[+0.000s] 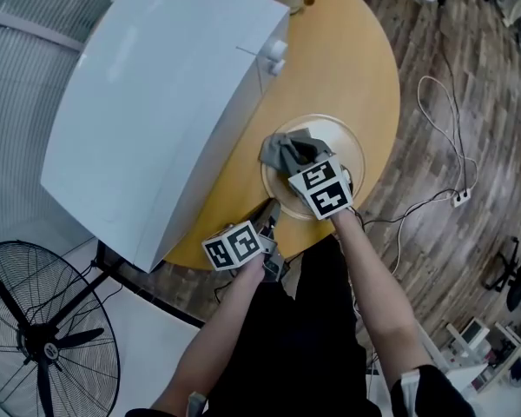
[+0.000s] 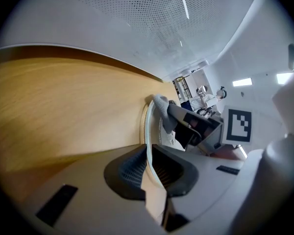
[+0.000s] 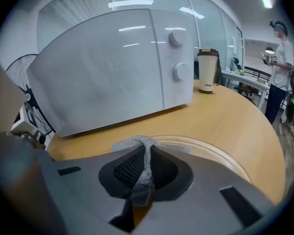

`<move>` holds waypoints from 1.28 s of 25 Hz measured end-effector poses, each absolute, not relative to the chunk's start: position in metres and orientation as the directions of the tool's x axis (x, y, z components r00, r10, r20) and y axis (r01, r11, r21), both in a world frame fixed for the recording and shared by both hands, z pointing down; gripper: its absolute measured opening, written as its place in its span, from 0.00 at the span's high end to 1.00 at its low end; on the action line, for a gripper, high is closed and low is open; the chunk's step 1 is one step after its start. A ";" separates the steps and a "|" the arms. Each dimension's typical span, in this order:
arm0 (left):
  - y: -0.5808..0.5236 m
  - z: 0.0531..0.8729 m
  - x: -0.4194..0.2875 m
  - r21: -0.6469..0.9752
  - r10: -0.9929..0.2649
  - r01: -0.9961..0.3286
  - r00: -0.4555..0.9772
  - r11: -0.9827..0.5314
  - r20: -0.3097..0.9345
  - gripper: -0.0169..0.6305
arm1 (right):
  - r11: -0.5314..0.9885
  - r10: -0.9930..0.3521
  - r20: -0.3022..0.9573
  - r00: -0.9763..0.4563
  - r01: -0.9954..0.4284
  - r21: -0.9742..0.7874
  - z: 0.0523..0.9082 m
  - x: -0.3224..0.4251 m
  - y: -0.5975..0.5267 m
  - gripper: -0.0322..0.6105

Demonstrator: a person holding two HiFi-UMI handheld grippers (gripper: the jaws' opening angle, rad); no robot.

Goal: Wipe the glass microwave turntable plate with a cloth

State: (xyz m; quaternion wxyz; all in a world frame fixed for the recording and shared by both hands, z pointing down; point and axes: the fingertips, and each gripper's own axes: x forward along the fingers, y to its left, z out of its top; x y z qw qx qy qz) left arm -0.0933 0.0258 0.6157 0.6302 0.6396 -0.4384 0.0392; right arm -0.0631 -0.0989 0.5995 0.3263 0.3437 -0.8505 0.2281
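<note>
- A lab-like office space rather than a home kitchen.
- White perforated ceiling panels (image 2: pixel 137 18) with bright strip lights (image 2: pixel 241 82), and tall glass partition walls (image 3: pixel 210 23).
- Grey-brown plank floor (image 1: pixel 451 59) with a white power strip (image 1: pixel 459 197) on a trailing cable.
- A white microwave oven (image 1: pixel 156 102) on a round light-wood worktop (image 1: pixel 347 68), with a black pedestal fan (image 1: pixel 43 346) beside it.
- Cluttered benches (image 3: pixel 242 77) and a standing person (image 3: pixel 280 58) at the back.

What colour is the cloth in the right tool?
Grey cloth, clearest in the right gripper view.

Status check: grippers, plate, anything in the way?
Left gripper shut on the plate rim. Right gripper shut on the cloth, cloth on the plate. Microwave beside the plate, apart from it.
</note>
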 end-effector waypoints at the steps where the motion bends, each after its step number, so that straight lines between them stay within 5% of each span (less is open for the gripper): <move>1: 0.026 0.616 -0.093 0.772 -0.511 -0.610 0.612 0.179 0.603 0.93 | 0.672 -0.418 0.711 -0.566 -0.719 -0.177 0.600 -0.068 -0.092 0.89; 20: 0.024 0.616 -0.097 0.778 -0.532 -0.592 0.598 0.212 0.600 0.94 | 0.745 -0.223 0.792 -0.568 -0.623 -0.237 0.606 -0.058 0.025 0.89; 32: 0.023 0.617 -0.097 0.765 -0.539 -0.611 0.582 0.205 0.609 0.94 | 0.715 -0.257 0.793 -0.553 -0.661 -0.229 0.611 0.005 0.059 0.89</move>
